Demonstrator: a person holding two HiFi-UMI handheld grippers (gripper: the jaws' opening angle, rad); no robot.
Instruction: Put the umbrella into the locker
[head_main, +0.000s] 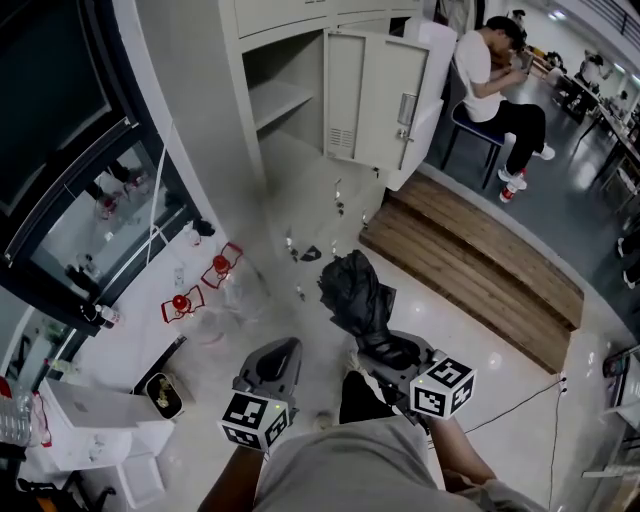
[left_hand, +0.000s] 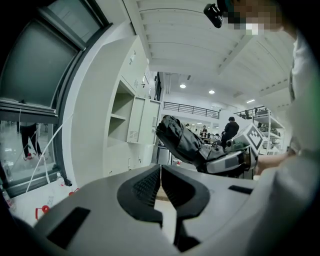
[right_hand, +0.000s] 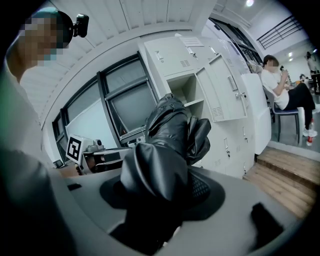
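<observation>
Here, the folded black umbrella (right_hand: 165, 150) is clamped between the jaws of the right gripper (head_main: 395, 352), which are forced wide apart by its bulk. Most of the bundle projects forward past the jaw tips, probably so that the free end can be led into an opening first. The jaws of the left gripper (left_hand: 161, 187) are pressed together with nothing between them, presumably as a spare. The locker (head_main: 283, 98) is seen well ahead of both sets of jaws, its door (head_main: 365, 100) swung open. The umbrella is not yet inside it.
</observation>
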